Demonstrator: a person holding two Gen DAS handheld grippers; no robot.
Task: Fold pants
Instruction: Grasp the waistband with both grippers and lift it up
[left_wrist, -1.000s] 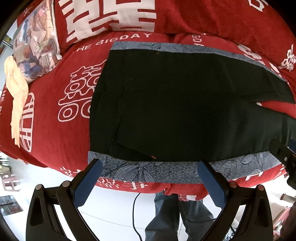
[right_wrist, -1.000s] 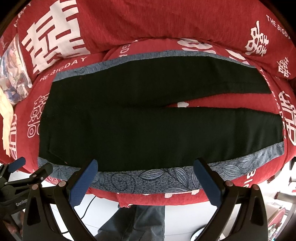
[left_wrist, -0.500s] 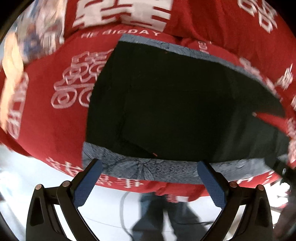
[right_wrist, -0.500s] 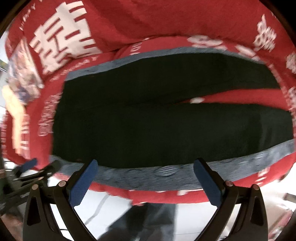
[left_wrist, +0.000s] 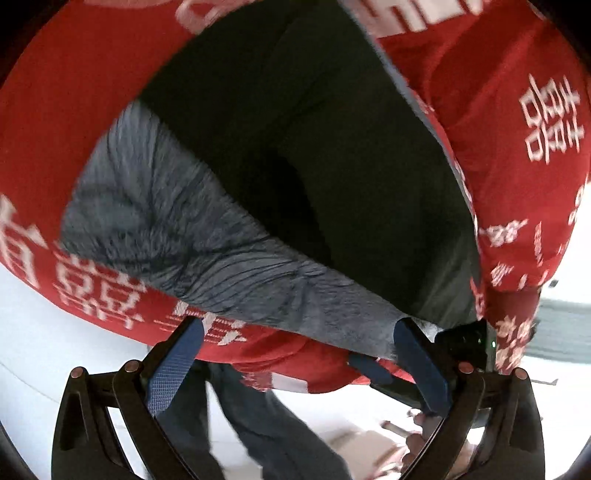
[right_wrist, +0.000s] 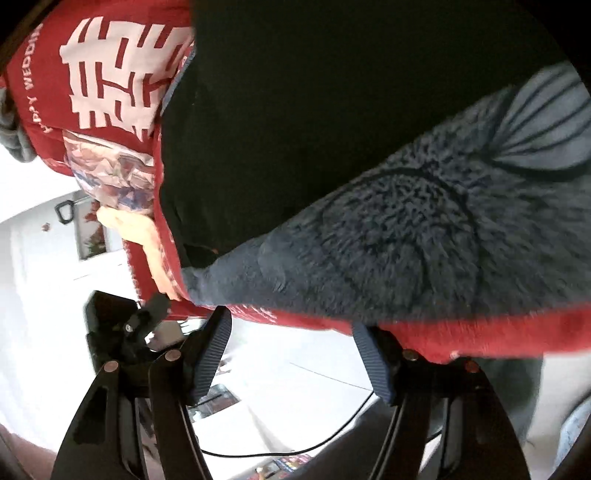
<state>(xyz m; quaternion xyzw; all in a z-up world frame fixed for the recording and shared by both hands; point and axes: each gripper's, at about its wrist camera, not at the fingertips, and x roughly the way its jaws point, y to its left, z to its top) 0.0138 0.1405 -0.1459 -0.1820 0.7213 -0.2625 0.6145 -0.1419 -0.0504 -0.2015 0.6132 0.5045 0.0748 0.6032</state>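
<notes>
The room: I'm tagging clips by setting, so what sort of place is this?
Most likely a home bedroom. Black pants lie on a grey fleece blanket spread over a red wedding-print quilt, with a patterned pillow beside them and pale floor below.

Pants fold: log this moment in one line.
pants: flat, unfolded | left gripper: open, empty | right gripper: closing, empty | both near grey blanket edge

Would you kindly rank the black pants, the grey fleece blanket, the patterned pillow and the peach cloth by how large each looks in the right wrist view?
1. black pants, about level with
2. grey fleece blanket, which lies nearer the camera
3. patterned pillow
4. peach cloth
</notes>
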